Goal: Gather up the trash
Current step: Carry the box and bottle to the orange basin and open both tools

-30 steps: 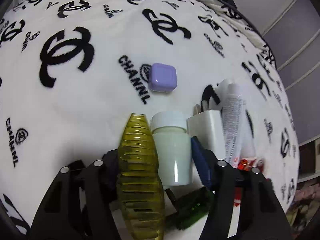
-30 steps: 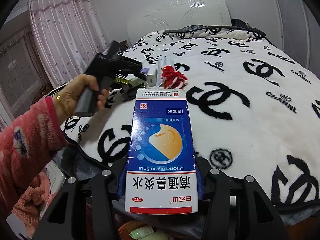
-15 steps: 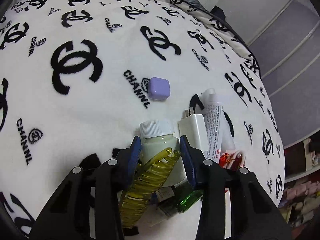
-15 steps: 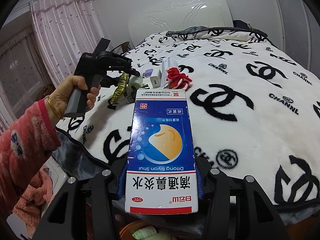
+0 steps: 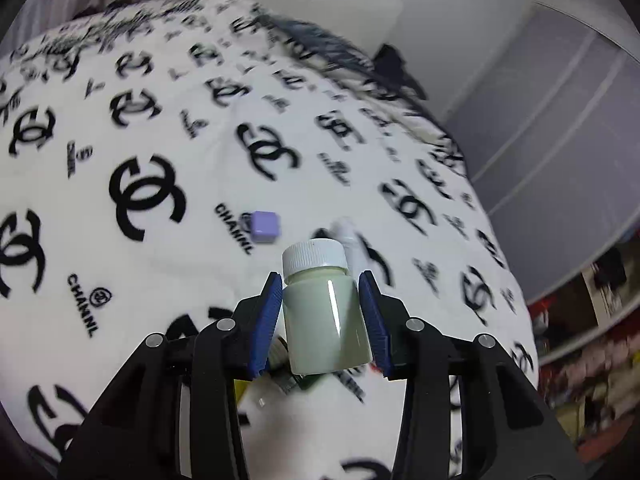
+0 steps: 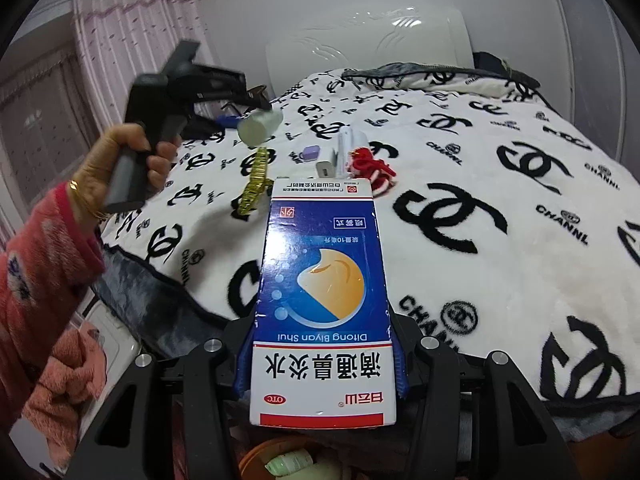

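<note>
My left gripper [image 5: 322, 292] is shut on a pale green bottle [image 5: 326, 320] with a white ribbed cap and holds it above the bed. In the right wrist view the left gripper [image 6: 248, 114] and the bottle [image 6: 260, 123] show raised at the upper left. My right gripper [image 6: 320, 364] is shut on a blue and white medicine box [image 6: 322, 300], held over the bed's near edge. A yellow hair claw [image 6: 254, 186], a purple case [image 6: 310, 153], a white charger [image 6: 326, 168], a white tube [image 6: 346, 148] and a red knitted item [image 6: 370, 168] lie on the blanket.
The bed has a white blanket [image 6: 500, 208] with black logos and a white headboard [image 6: 368, 48]. Pink curtains [image 6: 132, 40] hang on the left. An orange container [image 6: 276, 460] with a green bottle sits below the right gripper. Shelves [image 5: 580, 360] stand right of the bed.
My left gripper has closed on the green bottle and lifted it off the blanket, away from the hair claw. My right gripper has kept the box still.
</note>
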A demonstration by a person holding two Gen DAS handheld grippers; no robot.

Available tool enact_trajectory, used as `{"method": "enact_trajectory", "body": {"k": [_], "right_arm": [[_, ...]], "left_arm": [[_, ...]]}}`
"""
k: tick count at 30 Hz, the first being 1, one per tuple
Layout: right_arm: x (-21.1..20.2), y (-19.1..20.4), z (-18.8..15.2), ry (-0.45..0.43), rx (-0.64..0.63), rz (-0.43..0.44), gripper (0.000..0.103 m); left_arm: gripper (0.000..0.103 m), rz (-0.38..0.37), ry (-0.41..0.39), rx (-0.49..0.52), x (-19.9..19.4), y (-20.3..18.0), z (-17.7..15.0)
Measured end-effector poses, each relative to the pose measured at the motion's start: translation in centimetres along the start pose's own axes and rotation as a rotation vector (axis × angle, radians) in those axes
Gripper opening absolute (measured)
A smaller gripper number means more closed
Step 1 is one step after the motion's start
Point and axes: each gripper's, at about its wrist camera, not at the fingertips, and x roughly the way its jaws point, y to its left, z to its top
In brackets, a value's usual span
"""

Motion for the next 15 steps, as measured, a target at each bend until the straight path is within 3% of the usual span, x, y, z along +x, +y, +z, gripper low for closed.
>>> {"method": "enact_trajectory", "body": {"k": [6,10,15], "right_arm": [[-2.0,2.3,-1.6,0.013,-0.037,0.000,0.050],[-3.4,3.8,-4.5,0.069,-0.084,0.002,0.050],[-3.4,4.9,-10.3,0.240,-0.082,0.050,0.050]], "left_arm": [[0.039,-0.070,-0.003,0.044,-5.1,-1.1,-4.3],[0.039,-0.121,0.039,0.090,-8.4,-0.9,-10.7],[0.039,-0.180,0.149,0.144,-10.7,-0.7,-20.3]]}}
